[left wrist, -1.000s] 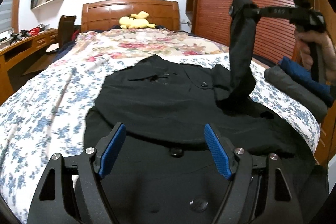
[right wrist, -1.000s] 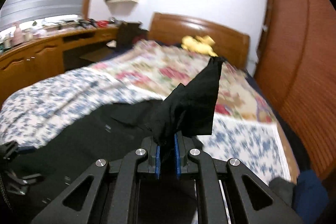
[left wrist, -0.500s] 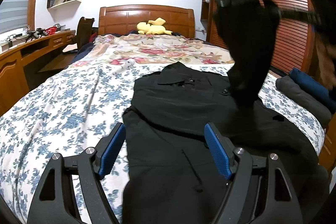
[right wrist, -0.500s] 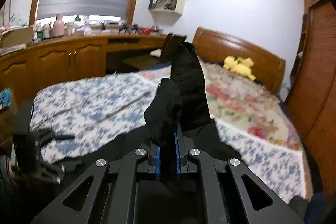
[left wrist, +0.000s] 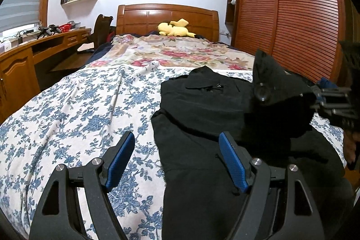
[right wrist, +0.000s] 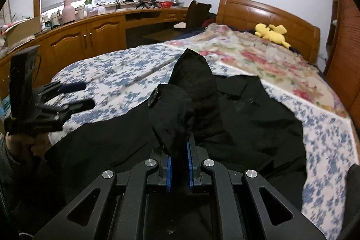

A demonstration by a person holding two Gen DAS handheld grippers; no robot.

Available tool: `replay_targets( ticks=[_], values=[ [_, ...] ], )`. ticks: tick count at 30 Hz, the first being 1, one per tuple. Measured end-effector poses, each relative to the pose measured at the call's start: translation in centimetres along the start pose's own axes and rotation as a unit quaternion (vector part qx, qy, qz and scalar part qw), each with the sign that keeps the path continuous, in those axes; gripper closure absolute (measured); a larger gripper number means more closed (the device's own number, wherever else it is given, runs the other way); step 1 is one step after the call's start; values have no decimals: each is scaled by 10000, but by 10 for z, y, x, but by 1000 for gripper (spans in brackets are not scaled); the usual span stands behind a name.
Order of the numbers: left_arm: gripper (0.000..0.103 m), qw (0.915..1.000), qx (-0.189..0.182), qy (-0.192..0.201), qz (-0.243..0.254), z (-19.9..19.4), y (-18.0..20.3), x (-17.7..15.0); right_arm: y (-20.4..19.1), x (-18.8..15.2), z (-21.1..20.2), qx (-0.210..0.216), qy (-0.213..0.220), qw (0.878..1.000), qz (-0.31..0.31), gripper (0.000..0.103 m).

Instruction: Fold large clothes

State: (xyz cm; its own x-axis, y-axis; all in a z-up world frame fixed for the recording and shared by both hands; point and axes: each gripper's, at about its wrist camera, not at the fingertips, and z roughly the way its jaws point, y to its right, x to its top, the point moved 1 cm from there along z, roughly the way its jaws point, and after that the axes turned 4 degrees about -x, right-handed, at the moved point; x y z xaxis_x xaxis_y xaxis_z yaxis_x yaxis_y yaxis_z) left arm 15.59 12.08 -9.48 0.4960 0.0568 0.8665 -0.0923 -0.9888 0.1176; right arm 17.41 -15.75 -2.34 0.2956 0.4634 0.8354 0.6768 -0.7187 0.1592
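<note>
In the left wrist view, the left hand-held gripper (left wrist: 176, 160) hung released above the near end of the bed (left wrist: 67, 109), its blue pads (left wrist: 231, 163) spread wide with nothing between them. One pad stood over the blue-flowered bedspread, the other over the black coat (left wrist: 202, 118), which lay flat on the right half of the bed, collar toward the headboard (left wrist: 167, 15). At the right edge the right hand-held gripper (left wrist: 315, 99) carried a raised bunch of the coat's fabric with a button showing on it. A yellow plush toy (left wrist: 173, 29) lay by the headboard.

In the right wrist view, the right hand-held gripper (right wrist: 179, 163) was clenched on a fold of the black coat (right wrist: 258, 120), the cloth rising in a peak ahead of the pads. The left hand-held gripper (right wrist: 74, 95) hung at the left over the bedspread, fingers apart. A wooden worktop (right wrist: 90, 17) ran along the window wall.
</note>
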Motion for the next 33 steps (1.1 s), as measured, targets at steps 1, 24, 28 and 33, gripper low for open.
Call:
replay_targets(
  ticks=[1,24,28,33],
  values=[
    [25,10000,9,-2,5,-1,-1,-1,-1,-2,1,41,-35,10000,23,92],
    [25,9999,58,-94,-18,-8,-16,-10,7,-5,22,9,-422,9988,246,53],
    [25,9999,76,-142,0,-5,-15,-11,5,-7,48,33,-575,9976,380,53],
    [25,9998,84,-192,24,-2,-13,-12,-17,-11,74,281,-783,9956,422,53]
  ],
)
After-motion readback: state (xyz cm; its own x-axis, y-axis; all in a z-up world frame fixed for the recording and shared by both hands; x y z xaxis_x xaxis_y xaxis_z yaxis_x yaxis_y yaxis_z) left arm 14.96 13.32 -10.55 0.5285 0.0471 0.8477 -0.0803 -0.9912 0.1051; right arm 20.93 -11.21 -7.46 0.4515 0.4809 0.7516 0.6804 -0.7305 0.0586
